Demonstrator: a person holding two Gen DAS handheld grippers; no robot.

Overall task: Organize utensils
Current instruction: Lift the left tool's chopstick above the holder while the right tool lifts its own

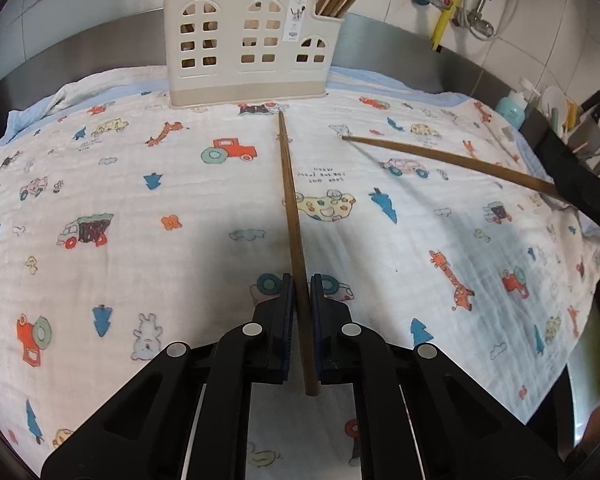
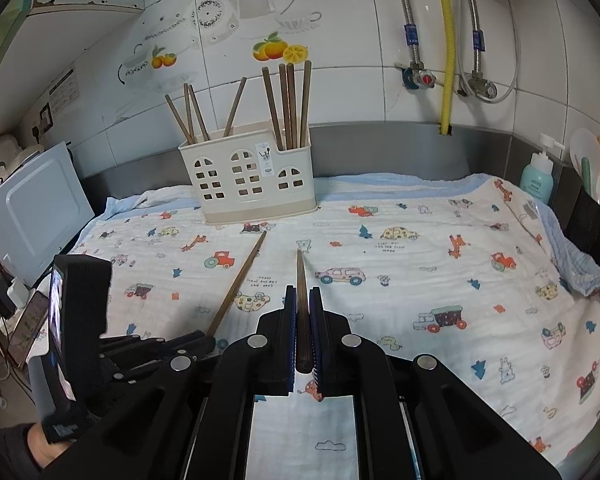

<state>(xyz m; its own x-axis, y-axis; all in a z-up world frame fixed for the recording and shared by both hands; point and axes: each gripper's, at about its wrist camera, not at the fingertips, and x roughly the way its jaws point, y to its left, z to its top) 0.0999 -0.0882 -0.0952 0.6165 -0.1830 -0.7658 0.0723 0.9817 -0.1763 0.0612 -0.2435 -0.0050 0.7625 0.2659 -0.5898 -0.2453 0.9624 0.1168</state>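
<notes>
Pinching one chopstick apiece, the left gripper (image 1: pixel 300 280) and right gripper (image 2: pixel 303 292) should tip each chopstick (image 1: pixel 291 200) upright, lift clear of the cloth (image 1: pixel 140 184), then lower it into the holder (image 1: pixel 244 44) behind.

From my left wrist camera, the chopsticks in the utensil holder (image 1: pixel 244 46) run out past the top edge, so I can't see their ends. The right gripper (image 1: pixel 580 196) is cut off at the right edge; its fingers are out of sight there. The sticker on the holder is too small for me to read. In the right wrist view, the left gripper (image 2: pixel 204 342) hides the near end of its chopstick (image 2: pixel 240 280).
</notes>
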